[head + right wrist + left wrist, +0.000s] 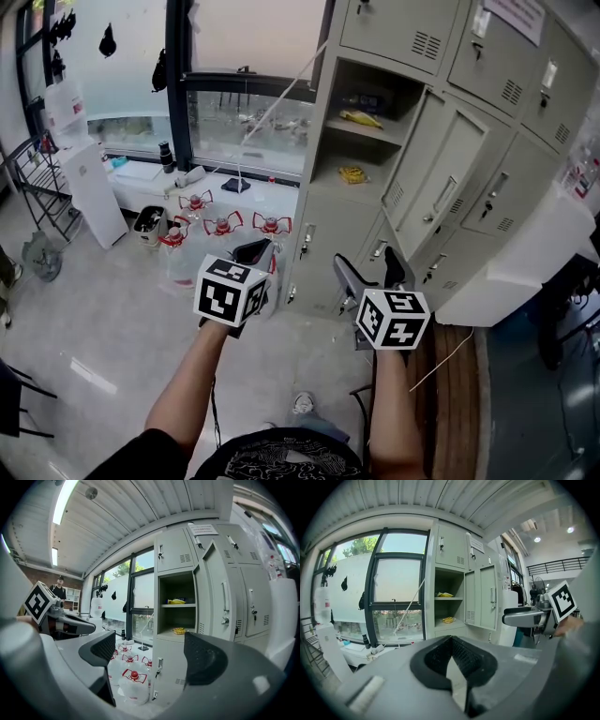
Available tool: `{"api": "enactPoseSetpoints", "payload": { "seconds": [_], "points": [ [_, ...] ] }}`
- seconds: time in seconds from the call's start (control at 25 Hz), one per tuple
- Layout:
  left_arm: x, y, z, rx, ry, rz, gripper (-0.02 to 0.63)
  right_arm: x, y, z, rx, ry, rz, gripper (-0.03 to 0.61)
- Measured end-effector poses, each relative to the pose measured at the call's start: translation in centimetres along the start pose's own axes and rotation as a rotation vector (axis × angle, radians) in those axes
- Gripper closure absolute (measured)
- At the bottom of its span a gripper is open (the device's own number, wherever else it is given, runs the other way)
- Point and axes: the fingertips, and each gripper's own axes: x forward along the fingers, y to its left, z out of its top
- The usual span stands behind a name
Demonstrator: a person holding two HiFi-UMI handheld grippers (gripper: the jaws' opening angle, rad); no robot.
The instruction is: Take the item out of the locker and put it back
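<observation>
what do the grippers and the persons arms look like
The left gripper and right gripper each have a grey body, black textured pads and a white cube carrying black square markers. The person wears a black short-sleeved top with a white print; the forearms are bare.

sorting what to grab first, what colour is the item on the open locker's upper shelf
Yellow. The upper-shelf item shows best in the head view.
</observation>
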Motion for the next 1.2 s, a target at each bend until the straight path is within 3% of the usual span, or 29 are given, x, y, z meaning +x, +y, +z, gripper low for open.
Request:
{"api": "enactPoseSetpoints", "payload": {
  "seconds": [0.56,1.2],
  "points": [
    [4.4,1.8,0.8,0.012,-0.019,-0.011,0.614,4.2,-2.4,-0.6,0.002,-0.009,-0.016,0.121],
    [15.9,7.4,3.6,0.024,0.002,-0.022,0.614,16.1,-8.0,0.1,0.011,0.018,-0.024,0.140]
  ]
}}
